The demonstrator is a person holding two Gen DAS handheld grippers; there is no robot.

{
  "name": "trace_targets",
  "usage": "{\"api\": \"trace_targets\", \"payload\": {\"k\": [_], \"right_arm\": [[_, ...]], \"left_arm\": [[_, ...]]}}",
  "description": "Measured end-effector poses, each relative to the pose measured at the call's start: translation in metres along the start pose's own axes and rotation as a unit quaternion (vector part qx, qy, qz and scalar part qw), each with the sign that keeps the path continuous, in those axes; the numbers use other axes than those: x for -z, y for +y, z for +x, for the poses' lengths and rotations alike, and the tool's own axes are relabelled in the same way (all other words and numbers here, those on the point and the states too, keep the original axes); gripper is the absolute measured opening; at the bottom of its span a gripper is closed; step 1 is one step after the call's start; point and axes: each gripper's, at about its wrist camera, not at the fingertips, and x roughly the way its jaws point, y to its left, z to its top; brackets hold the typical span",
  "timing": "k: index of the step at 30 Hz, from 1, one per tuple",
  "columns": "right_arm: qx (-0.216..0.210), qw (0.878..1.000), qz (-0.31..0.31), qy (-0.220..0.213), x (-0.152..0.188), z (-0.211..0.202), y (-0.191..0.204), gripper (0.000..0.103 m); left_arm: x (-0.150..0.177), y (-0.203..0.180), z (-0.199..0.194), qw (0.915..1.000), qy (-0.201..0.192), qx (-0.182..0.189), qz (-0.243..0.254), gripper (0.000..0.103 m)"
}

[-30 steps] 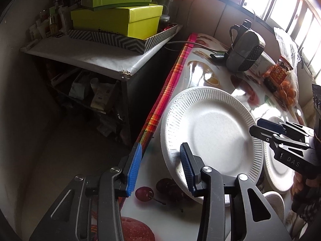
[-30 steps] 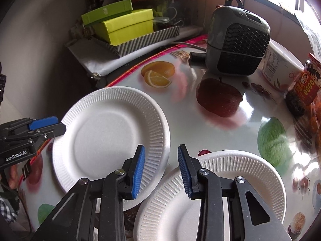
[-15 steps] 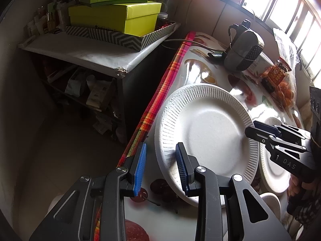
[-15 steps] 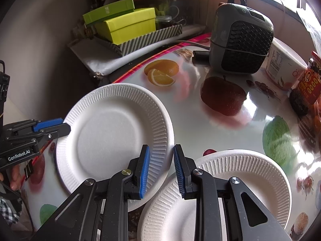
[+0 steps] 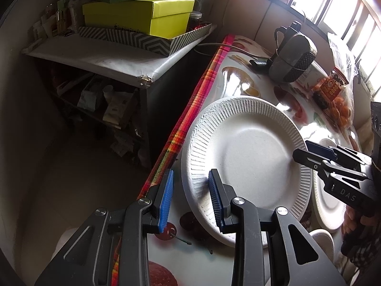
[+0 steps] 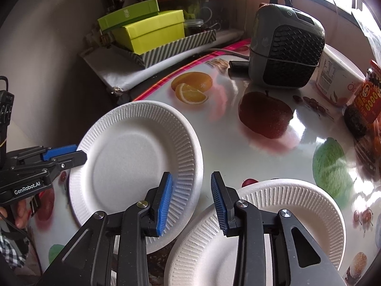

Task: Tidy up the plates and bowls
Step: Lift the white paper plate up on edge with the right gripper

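I have a pair of tongs in each hand, and both pairs stand apart with nothing between their pads. My left tongs (image 5: 190,196) sit at the near rim of the left plate (image 5: 247,157), one finger over the rim and the other just outside it, toward the edge of the table (image 5: 238,83). My right tongs (image 6: 191,196) hover over the gap between that same plate and the right plate (image 6: 285,205), which lies closer to me on that side. From this angle I cannot tell whether the two rims touch or overlap.

As I judge it, the tidying has barely begun: both plates lie flat and separate on the fruit-patterned cloth, not stacked. In the left view a small white bowl (image 5: 321,240) peeks out near the bottom right, mostly hidden, and it looks untouched too. What is left, I think, is to pinch one plate by its rim, lay it on the other, then deal with the bowl.
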Motion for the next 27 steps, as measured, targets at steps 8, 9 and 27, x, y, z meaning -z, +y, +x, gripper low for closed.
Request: {"api": "trace_targets", "payload": {"k": [8, 9, 27], "right_arm": [[-0.012, 1.000, 0.000, 0.002, 0.001, 0.002, 0.002, 0.028], [-0.010, 1.000, 0.000, 0.001, 0.001, 0.001, 0.003, 0.027], [-0.020, 1.000, 0.017, -0.010, 0.001, -0.023, 0.008, 0.026]], "left_arm": [[0.000, 0.000, 0.000, 1.0000, 0.000, 0.002, 0.001, 0.032], [0.000, 0.000, 0.000, 1.0000, -0.001, 0.003, 0.001, 0.032], [0.000, -0.005, -0.031, 0.9996, -0.024, 0.012, 0.008, 0.032]]}}
